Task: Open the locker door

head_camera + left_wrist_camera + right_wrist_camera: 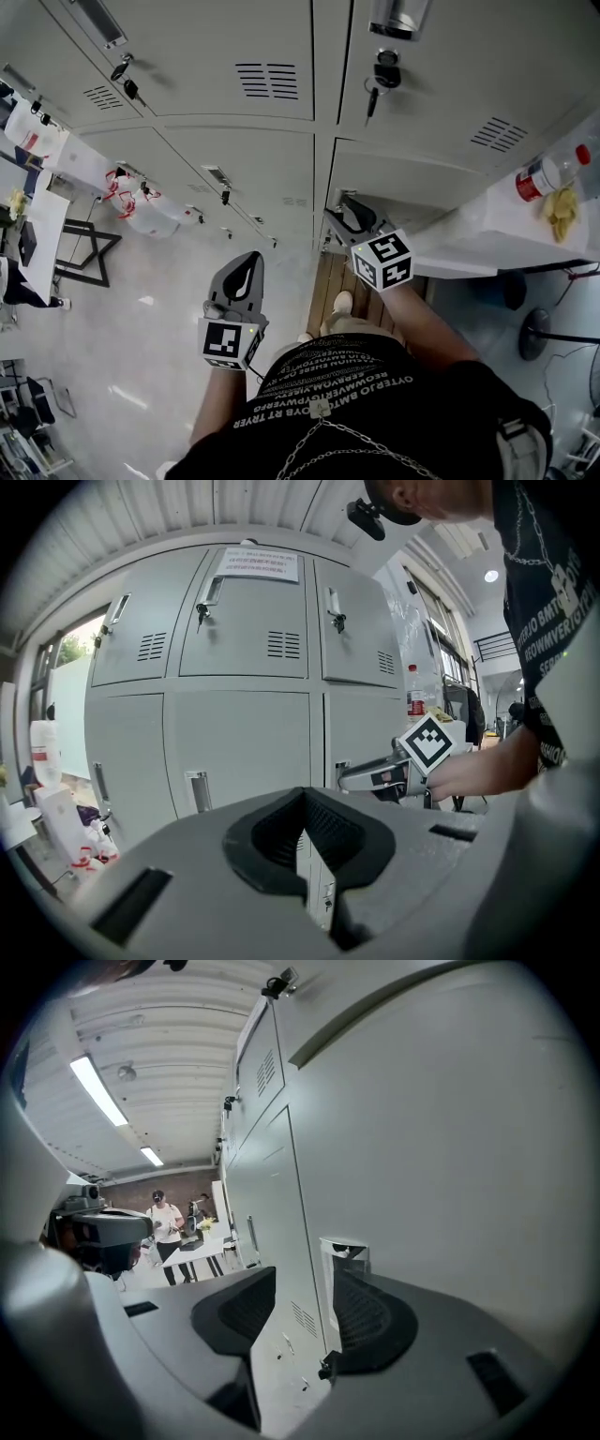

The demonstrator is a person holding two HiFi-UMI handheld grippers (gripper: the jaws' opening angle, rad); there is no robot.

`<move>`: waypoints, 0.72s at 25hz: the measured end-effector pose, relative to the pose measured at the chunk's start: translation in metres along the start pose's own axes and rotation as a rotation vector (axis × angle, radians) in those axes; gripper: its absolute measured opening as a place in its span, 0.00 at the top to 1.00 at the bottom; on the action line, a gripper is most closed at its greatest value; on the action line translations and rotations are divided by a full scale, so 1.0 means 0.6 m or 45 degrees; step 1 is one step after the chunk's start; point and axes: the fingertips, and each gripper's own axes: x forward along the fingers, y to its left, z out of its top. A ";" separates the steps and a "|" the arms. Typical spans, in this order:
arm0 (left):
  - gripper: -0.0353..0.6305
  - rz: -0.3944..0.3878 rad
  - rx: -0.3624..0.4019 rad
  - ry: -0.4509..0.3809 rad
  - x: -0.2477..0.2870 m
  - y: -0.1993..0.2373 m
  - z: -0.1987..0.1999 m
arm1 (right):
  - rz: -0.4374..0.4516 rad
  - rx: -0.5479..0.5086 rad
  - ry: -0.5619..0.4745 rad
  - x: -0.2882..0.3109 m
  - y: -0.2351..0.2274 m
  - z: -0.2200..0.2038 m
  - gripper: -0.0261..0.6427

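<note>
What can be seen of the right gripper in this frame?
The right gripper looks like grey moulded plastic, with two dark ribbed fingers in front and a cube of black-and-white square markers at its back. A hand holds it, aimed slightly downward at a lower locker door. The fingers stand apart and press on nothing. The door's recessed metal handle lies just ahead, near the right finger. Whether a finger touches the door cannot be told.

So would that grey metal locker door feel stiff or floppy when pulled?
Probably stiff: the grey metal locker door looks like flat, rigid sheet. Its small recessed handle, ahead of the open right gripper, is smooth metal, so possibly slippery.
</note>
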 end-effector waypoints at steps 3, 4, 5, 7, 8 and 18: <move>0.95 0.010 0.003 0.000 -0.005 0.003 0.003 | -0.027 0.035 0.013 0.008 -0.011 -0.006 0.68; 0.95 0.015 0.006 0.003 -0.007 0.004 0.002 | -0.034 0.047 0.016 0.011 -0.014 -0.009 0.68; 0.95 0.018 0.009 0.007 -0.010 0.005 0.001 | -0.041 0.062 0.017 0.013 -0.016 -0.011 0.67; 0.95 0.023 0.012 0.013 -0.015 0.004 -0.001 | -0.056 0.090 0.015 0.018 -0.021 -0.012 0.66; 0.95 0.025 0.012 0.015 -0.018 0.003 -0.001 | -0.065 0.098 0.013 0.020 -0.024 -0.012 0.66; 0.95 0.047 0.010 0.034 -0.045 0.001 -0.013 | -0.127 0.106 -0.005 0.048 -0.028 -0.008 0.62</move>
